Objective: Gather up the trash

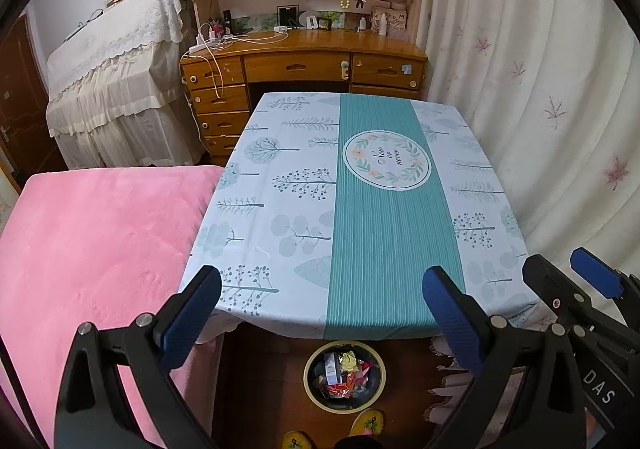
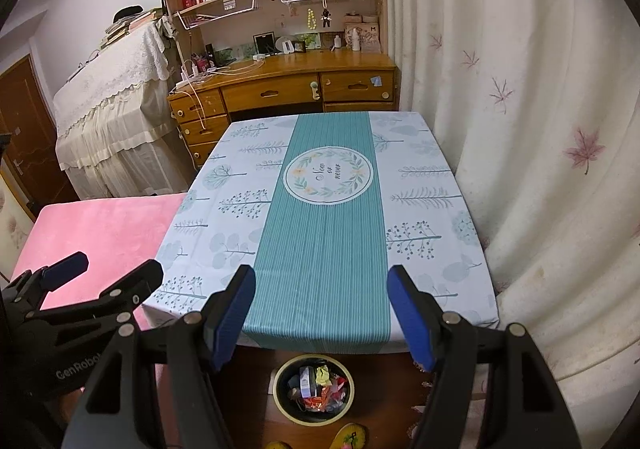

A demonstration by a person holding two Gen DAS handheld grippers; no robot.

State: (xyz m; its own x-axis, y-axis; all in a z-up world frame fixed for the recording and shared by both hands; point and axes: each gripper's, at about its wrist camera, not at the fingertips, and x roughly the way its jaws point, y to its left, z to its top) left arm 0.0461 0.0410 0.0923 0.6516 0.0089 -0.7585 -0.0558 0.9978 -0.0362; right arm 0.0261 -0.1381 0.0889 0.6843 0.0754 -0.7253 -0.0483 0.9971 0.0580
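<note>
A curtain [image 2: 520, 89] fills the right of both frames. The worktop [image 1: 280, 209], under a tree-print cloth, takes the centre, with a pink bed [image 1: 100, 249] at lower left. The left gripper [image 1: 322, 313] and right gripper [image 2: 322, 309] hover at the bottom, fingers apart and empty. The bin [image 1: 310, 389], bottom centre on the floor, holds the trash [image 1: 344, 369].
</note>
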